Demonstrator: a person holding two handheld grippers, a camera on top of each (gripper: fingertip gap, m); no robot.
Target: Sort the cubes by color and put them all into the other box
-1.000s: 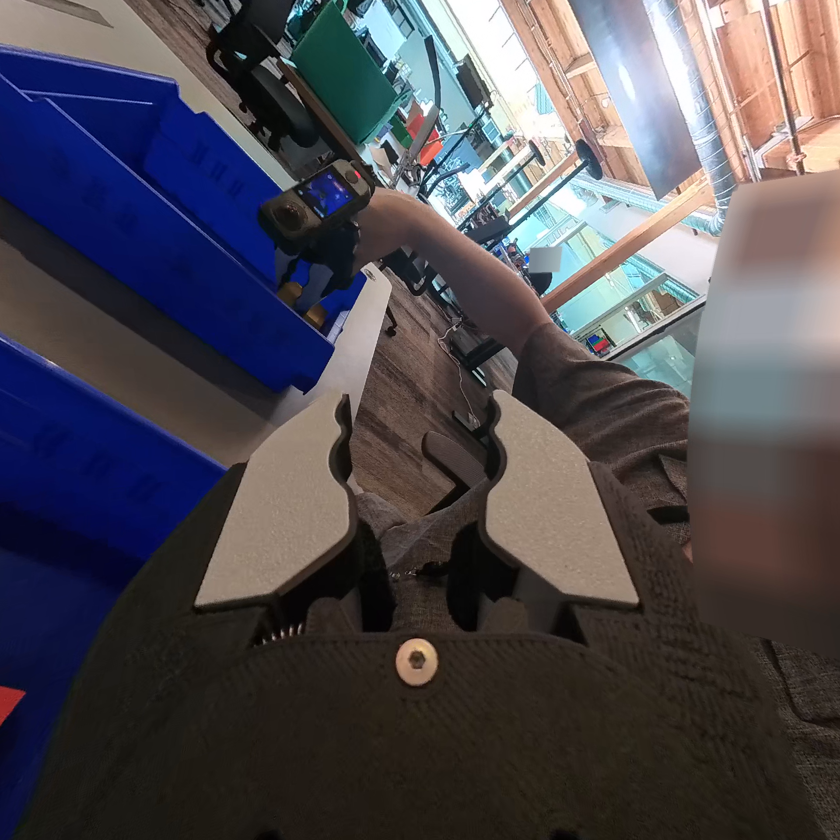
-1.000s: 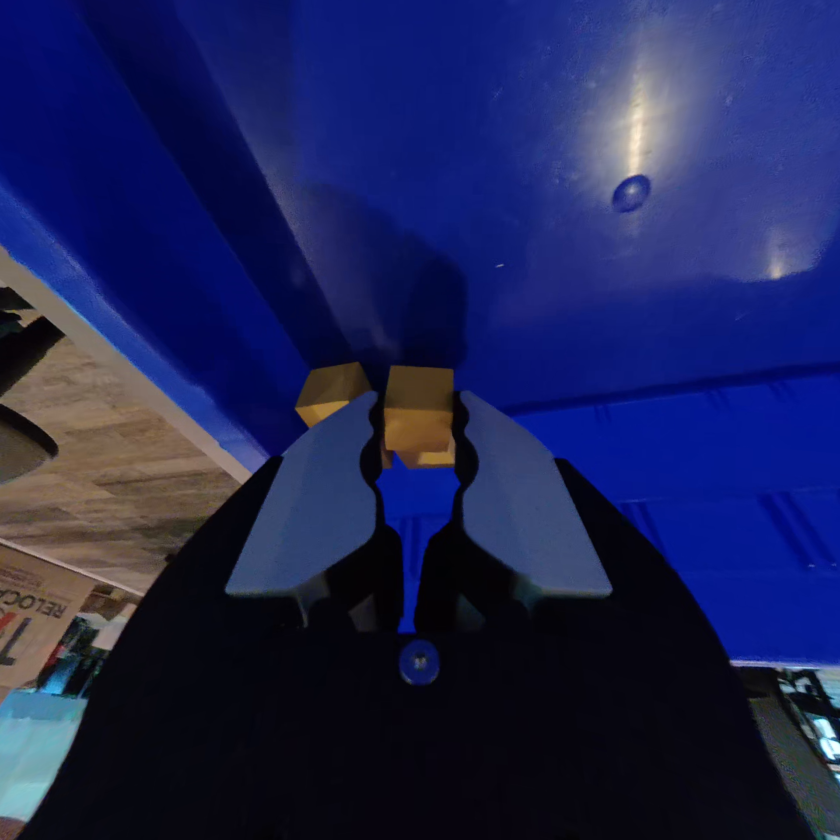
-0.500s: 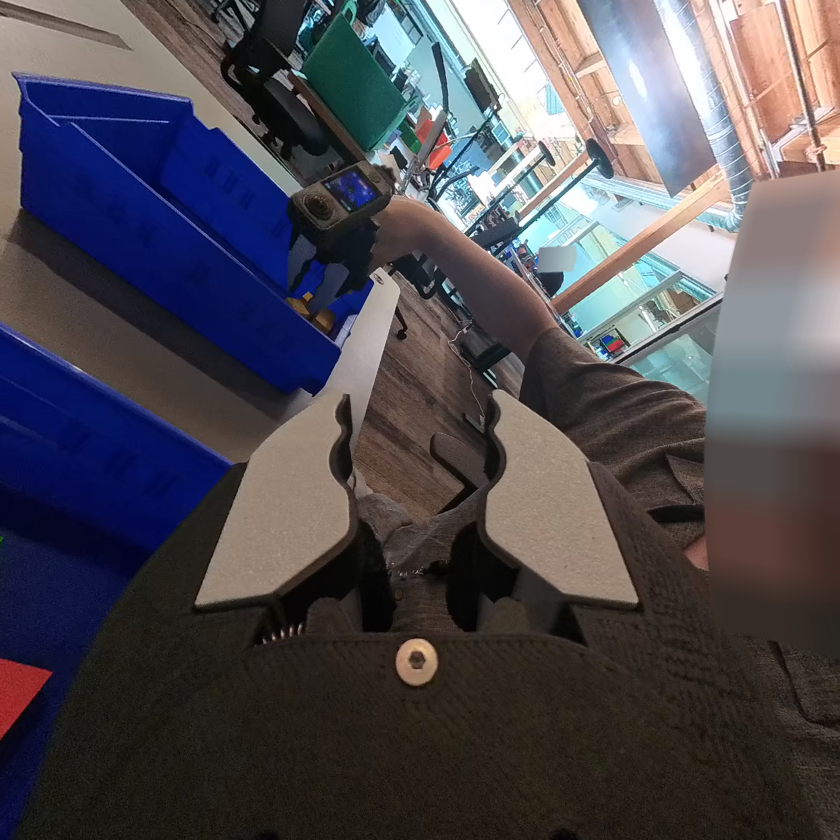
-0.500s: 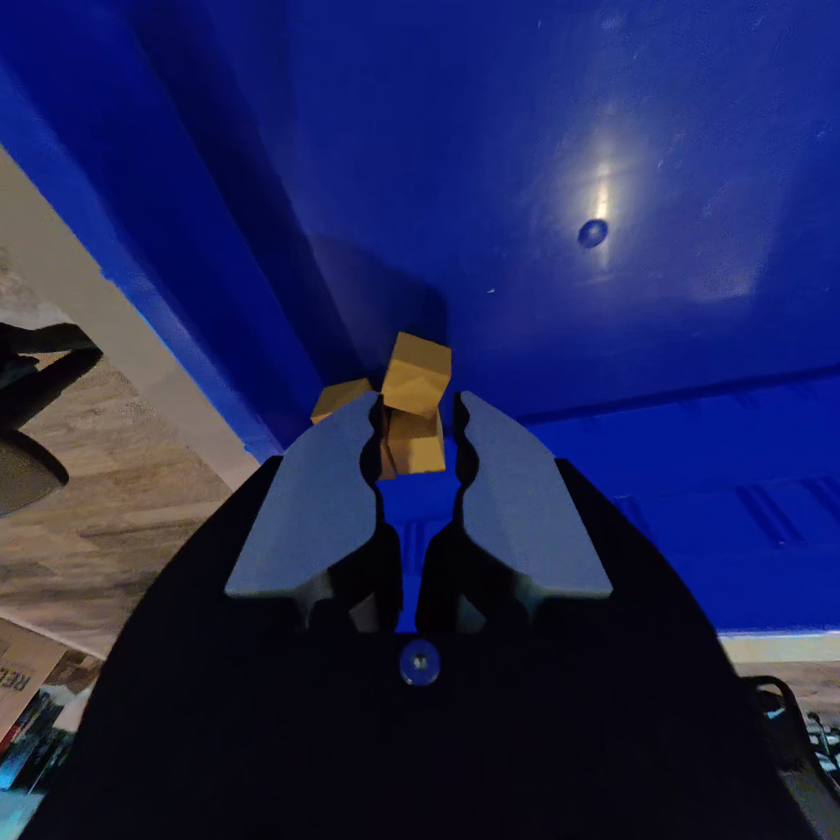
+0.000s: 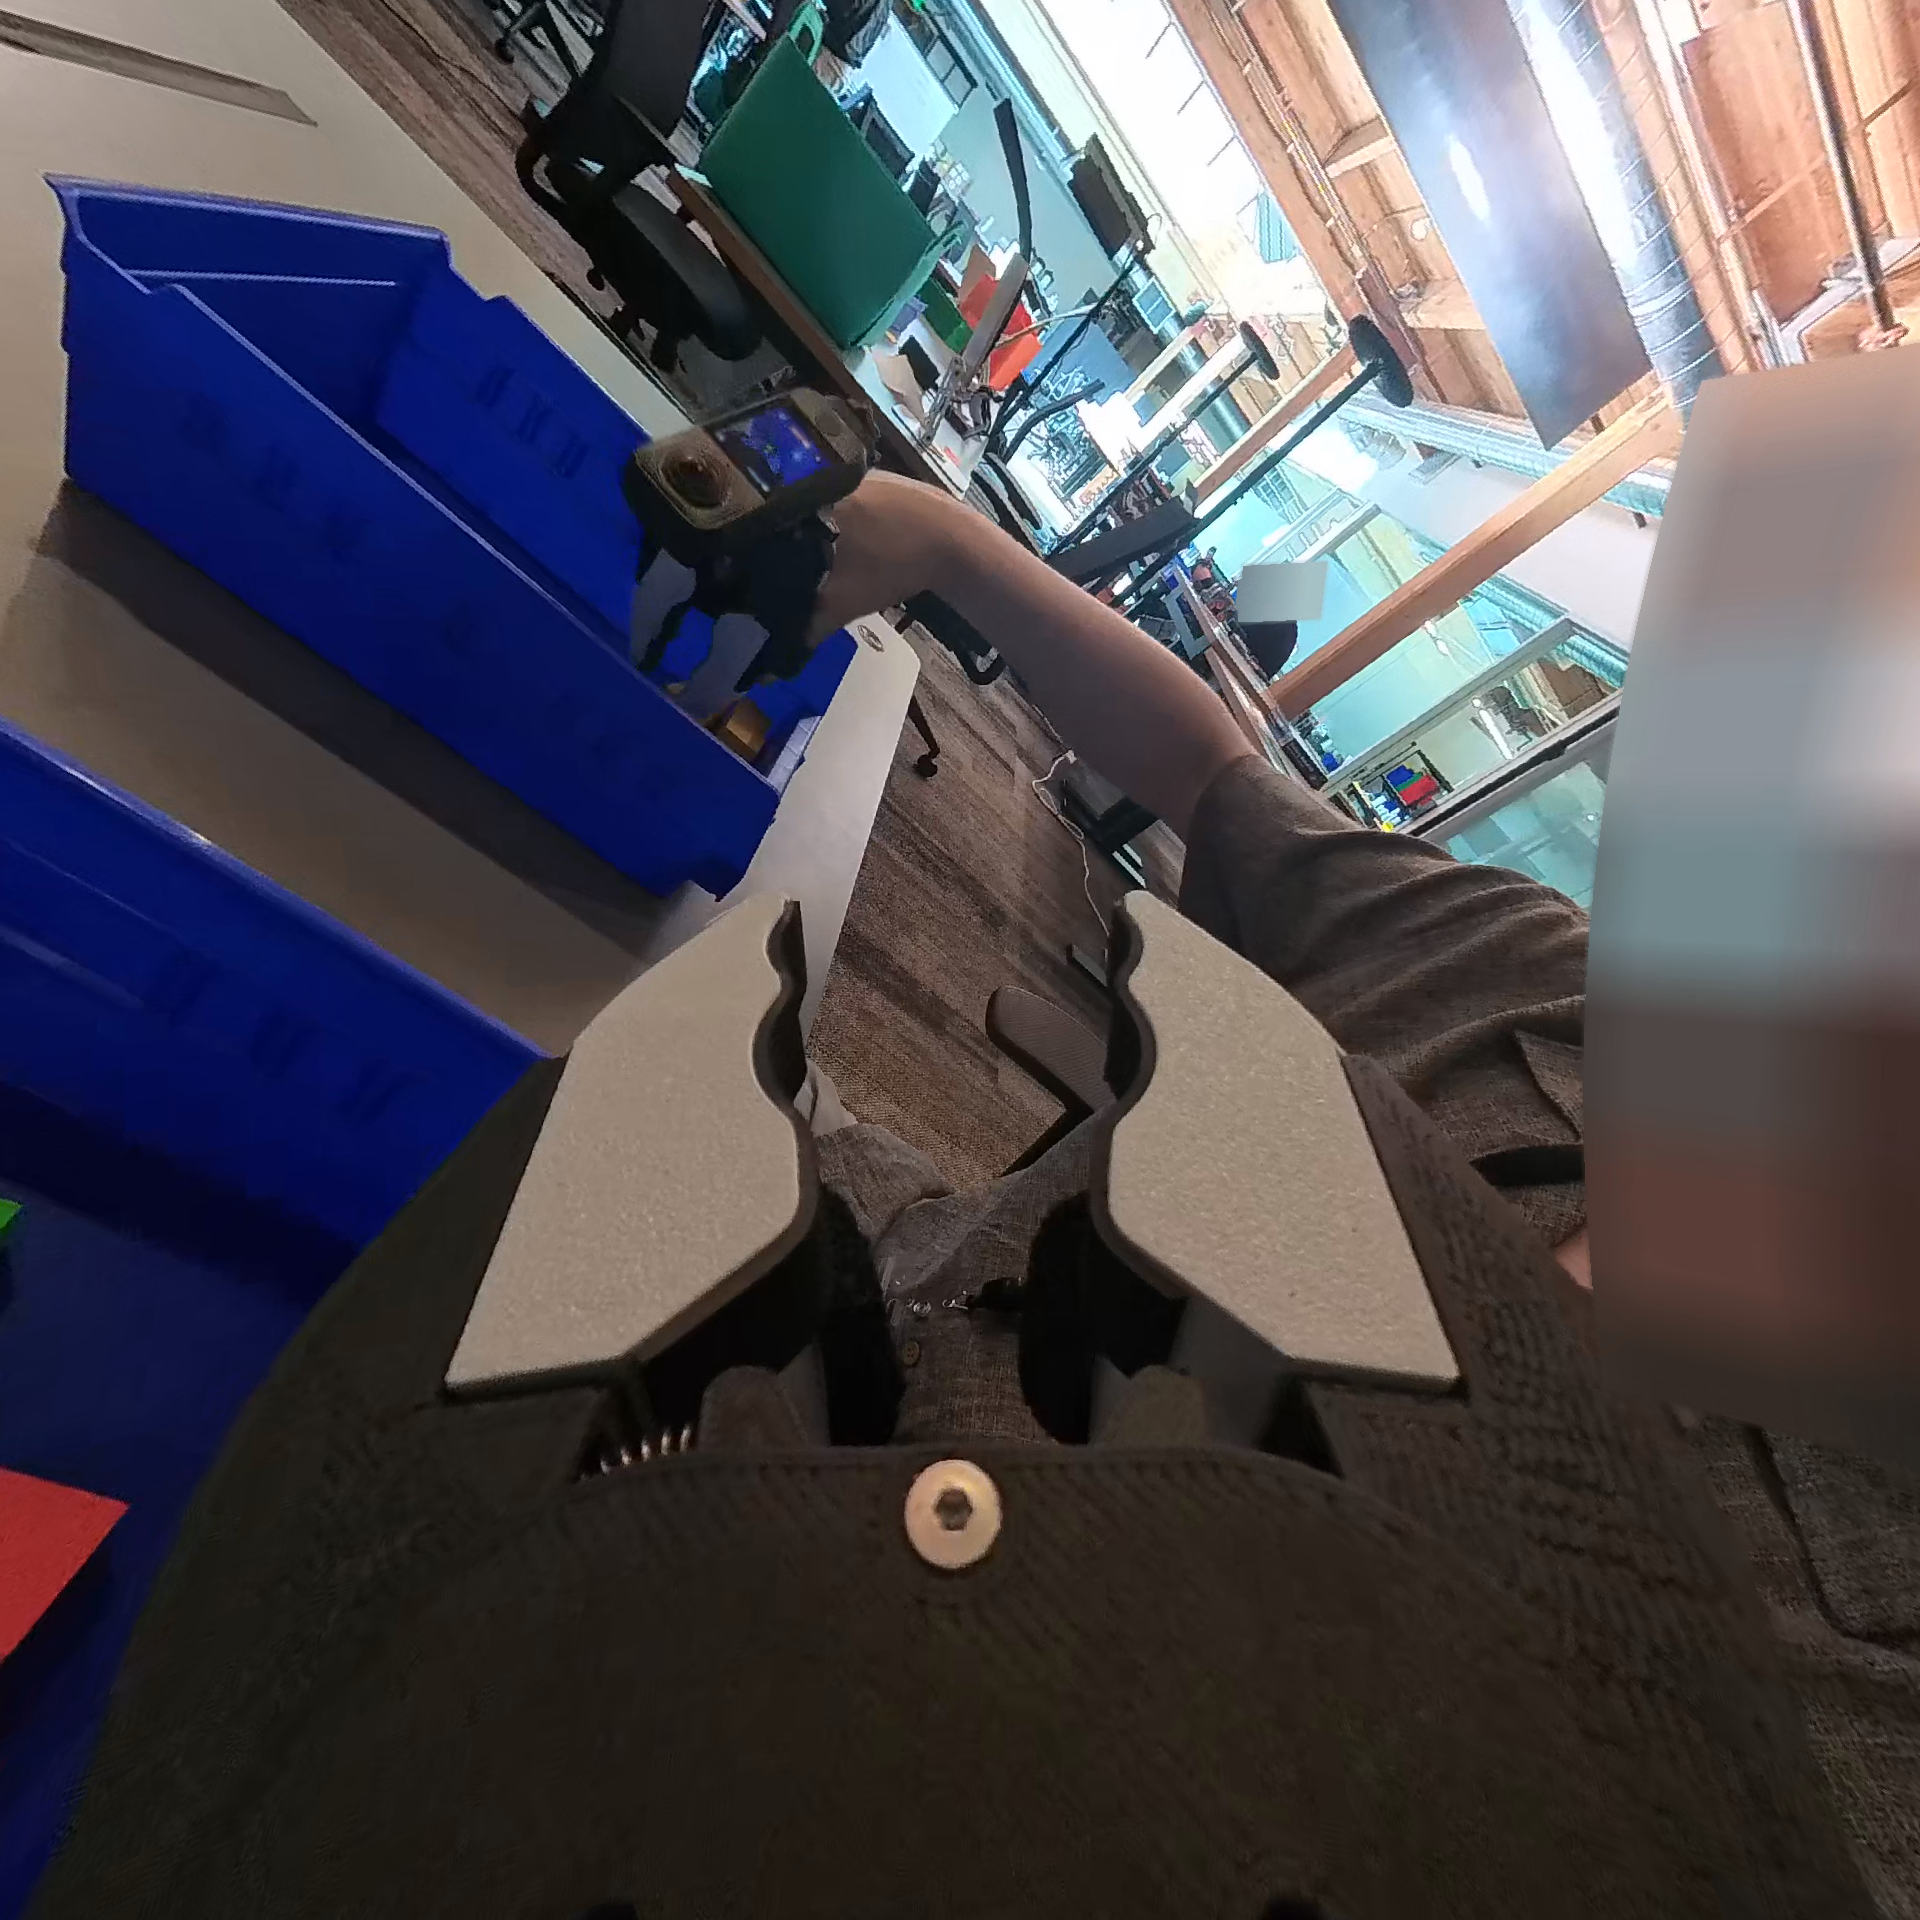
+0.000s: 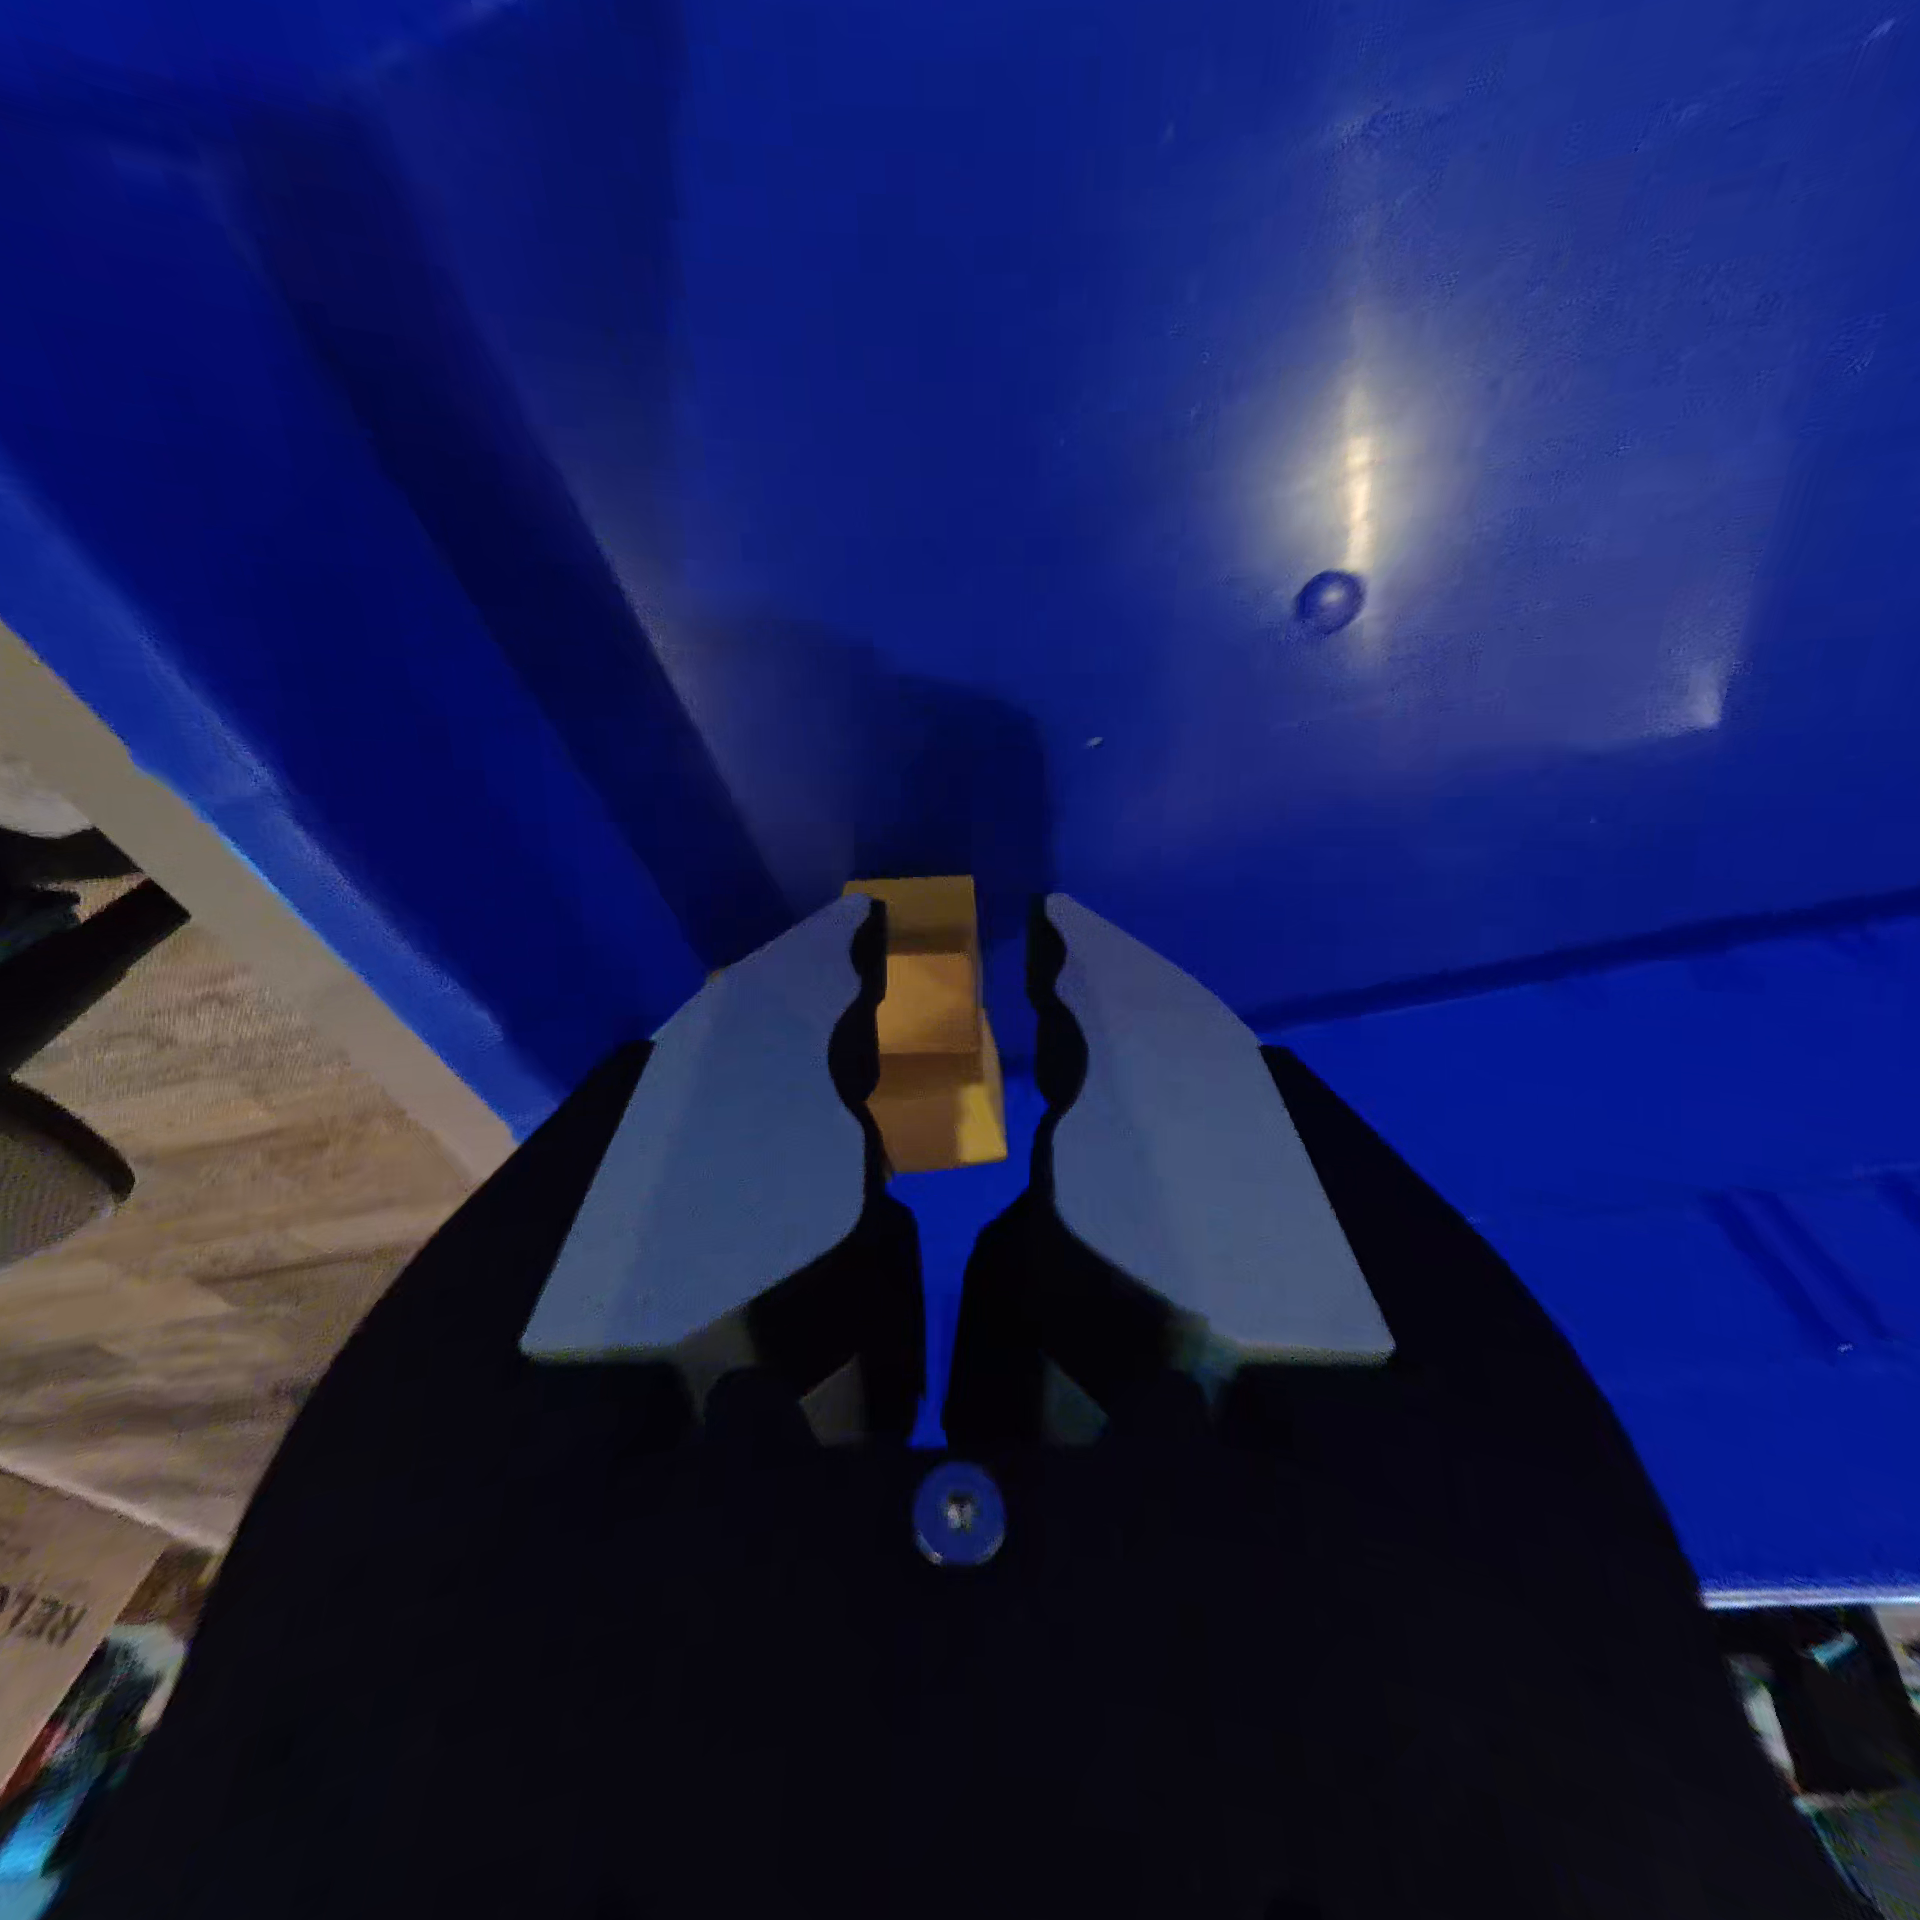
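While it points across the person's grey woven shirt (image 5: pixel 1382 966) toward the room, the left gripper (image 5: pixel 956 935) holds nothing, its grey textured jaws apart. At the left of the frame the corner of a blue plastic bin (image 5: pixel 208 1039) lies closest to it, with a red piece (image 5: pixel 42 1558) and a green scrap (image 5: pixel 8 1216) inside. Farther up the pale tabletop (image 5: pixel 312 790) stands a second blue bin (image 5: pixel 343 499), and the right gripper (image 5: pixel 707 644), topped by a small camera, dips into its near end above a yellow block (image 5: pixel 743 722). Office chairs and desks fill the upper frame.

In the right wrist view, the right gripper (image 6: pixel 951 914) is inside that glossy blue bin (image 6: pixel 1351 364), its jaws slightly apart around stacked yellow wooden blocks (image 6: pixel 935 1039) in the bin's corner. Whether the pads touch them cannot be told. Wood-grain floor (image 6: pixel 208 1195) shows at lower left.
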